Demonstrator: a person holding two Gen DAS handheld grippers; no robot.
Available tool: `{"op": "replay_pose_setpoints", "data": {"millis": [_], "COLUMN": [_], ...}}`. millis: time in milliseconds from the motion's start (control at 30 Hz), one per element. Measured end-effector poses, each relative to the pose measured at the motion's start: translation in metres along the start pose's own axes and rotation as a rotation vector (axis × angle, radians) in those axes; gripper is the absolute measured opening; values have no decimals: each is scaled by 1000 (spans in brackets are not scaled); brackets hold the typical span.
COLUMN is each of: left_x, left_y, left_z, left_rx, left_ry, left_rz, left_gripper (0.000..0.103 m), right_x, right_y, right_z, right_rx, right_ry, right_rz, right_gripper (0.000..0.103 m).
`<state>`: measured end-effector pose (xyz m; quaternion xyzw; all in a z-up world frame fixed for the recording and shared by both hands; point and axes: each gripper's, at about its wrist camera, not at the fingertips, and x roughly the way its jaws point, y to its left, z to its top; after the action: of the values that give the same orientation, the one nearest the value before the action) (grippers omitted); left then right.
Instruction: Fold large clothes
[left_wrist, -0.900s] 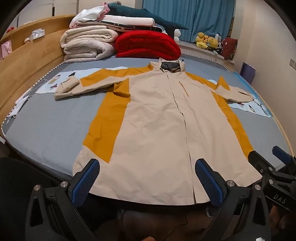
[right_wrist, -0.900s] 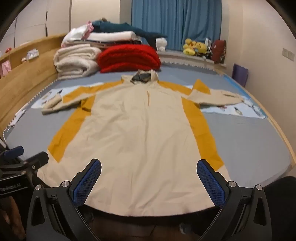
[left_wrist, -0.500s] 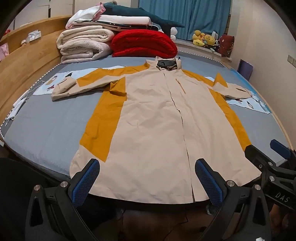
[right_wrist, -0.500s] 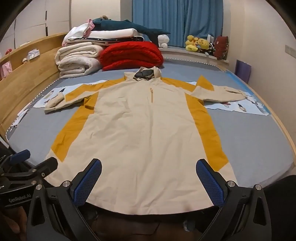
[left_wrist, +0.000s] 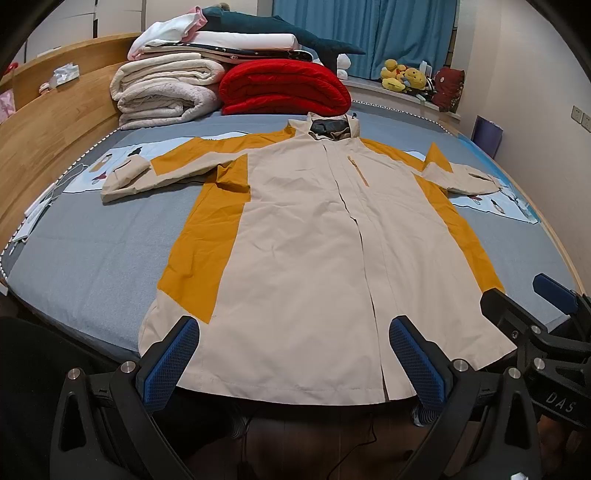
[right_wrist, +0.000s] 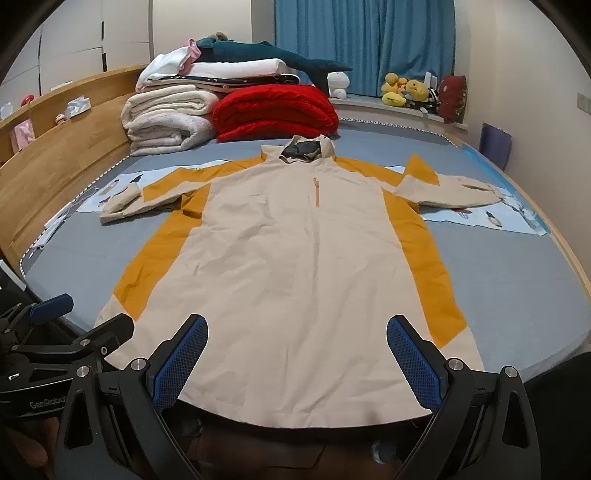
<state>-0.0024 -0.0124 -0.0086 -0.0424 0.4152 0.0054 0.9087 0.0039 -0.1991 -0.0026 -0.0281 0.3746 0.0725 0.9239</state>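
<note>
My left gripper (left_wrist: 293, 363), ribbed blue pads, jaws spread wide, nothing between them. Cream-and-mustard jacket (left_wrist: 306, 251), thin creased shell fabric, lies flat front-up on the grey bed (left_wrist: 92, 254), sleeves out, hem at the near edge. Right gripper (right_wrist: 297, 363) equally wide, empty, above the hem.

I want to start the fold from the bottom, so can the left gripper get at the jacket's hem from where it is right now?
Probably yes. The left gripper is open, aimed down at the jacket, and the hem lies flat at the bed edge with nothing covering it.
</note>
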Motion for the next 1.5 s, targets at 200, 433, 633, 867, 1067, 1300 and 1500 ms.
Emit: {"op": "replay_pose_setpoints", "data": {"millis": [200, 433, 633, 867, 1067, 1300, 1500], "left_x": [0, -1, -1, -1, -1, -1, -1], "left_y": [0, -2, -5, -5, -5, -6, -5], "left_z": [0, 0, 0, 0, 0, 0, 0], "left_rx": [0, -2, 4, 3, 2, 2, 2], "left_ry": [-1, 1, 2, 4, 3, 4, 4], "left_rz": [0, -5, -8, -13, -12, -13, -12], "left_gripper": [102, 102, 101, 100, 100, 100, 100], "right_x": [0, 0, 0, 0, 0, 1, 1], "right_y": [1, 0, 0, 0, 0, 0, 0], "right_z": [0, 0, -1, -1, -1, -2, -2], "right_rx": [2, 1, 1, 2, 2, 2, 2], "right_ry": [1, 1, 1, 0, 1, 0, 0], "right_rz": [4, 4, 5, 5, 6, 5, 5], "right_gripper": [97, 97, 97, 97, 97, 97, 97]}}
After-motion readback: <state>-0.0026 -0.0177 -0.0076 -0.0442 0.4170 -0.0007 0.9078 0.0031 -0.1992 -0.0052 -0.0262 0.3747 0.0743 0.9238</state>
